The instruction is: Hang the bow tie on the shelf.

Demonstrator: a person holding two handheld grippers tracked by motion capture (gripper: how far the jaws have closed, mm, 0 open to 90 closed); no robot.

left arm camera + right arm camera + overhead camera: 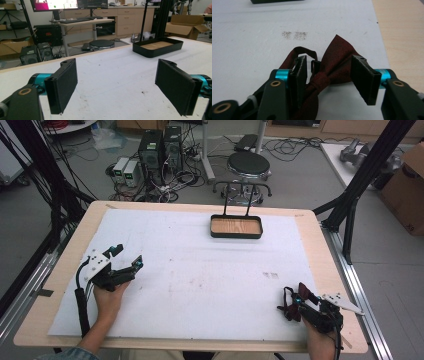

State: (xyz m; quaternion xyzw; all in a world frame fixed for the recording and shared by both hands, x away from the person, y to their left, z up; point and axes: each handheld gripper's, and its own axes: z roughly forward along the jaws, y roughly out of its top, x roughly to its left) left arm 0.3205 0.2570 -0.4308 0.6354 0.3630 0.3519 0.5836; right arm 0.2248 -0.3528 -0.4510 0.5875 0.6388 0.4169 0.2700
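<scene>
Right gripper view looks down on the right gripper, its two black ribbed pads straddling a dark red bow tie of finely woven cloth. The left pad touches the tie's knot and near wing; the right pad stands just clear of the far wing, so the jaws are partly closed around the tie without clamping it. Behind the knot a thin strap of the same cloth loops up, with a small black clip on it. The tie lies on the white sheet that covers the table, with a faint grey smudge on the sheet just beyond it.

From the high view, the right gripper and the bow tie sit near the table's right front corner, well apart from the black tray with its wooden floor at the far edge. The person's right hand comes in low, gripper pointing left along the table.

Across the sheet from the tie, the left gripper rests near the left edge, held by the left hand and angled toward the tray. The left gripper view shows its foam-faced pads wide apart with bare sheet between them.
</scene>
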